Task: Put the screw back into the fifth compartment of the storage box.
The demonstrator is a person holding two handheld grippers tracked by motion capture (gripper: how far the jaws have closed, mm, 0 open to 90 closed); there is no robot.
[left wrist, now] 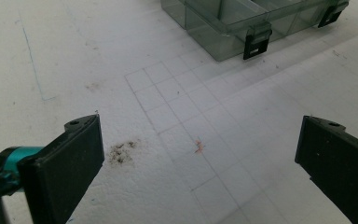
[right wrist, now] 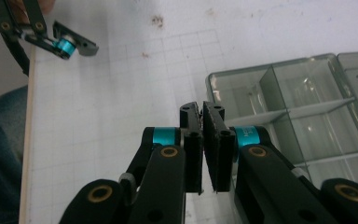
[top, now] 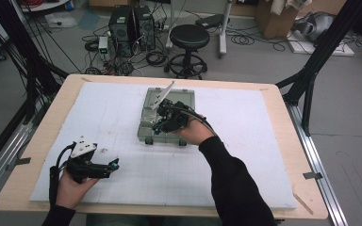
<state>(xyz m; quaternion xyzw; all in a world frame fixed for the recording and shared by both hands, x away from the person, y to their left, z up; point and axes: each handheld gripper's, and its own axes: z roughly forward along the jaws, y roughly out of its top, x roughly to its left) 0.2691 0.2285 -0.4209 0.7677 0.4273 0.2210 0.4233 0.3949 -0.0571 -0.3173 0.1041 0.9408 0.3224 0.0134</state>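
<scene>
Right tool (right wrist: 201, 112): jaws pressed together, nothing visibly between them, above the box's near-left corner.
Left tool (top: 114, 164): jaws wide apart, empty, resting well left of the box.
Box: smoky translucent plastic compartment box (top: 185, 100) sits mid-worktop (top: 122, 183), black latches (left wrist: 256, 43) facing the person.
Advice: steady the box with the left tool before working the lid.

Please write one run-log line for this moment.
left hand-held gripper: open, over foam mat | right hand-held gripper: shut, empty, above compartment box
</scene>
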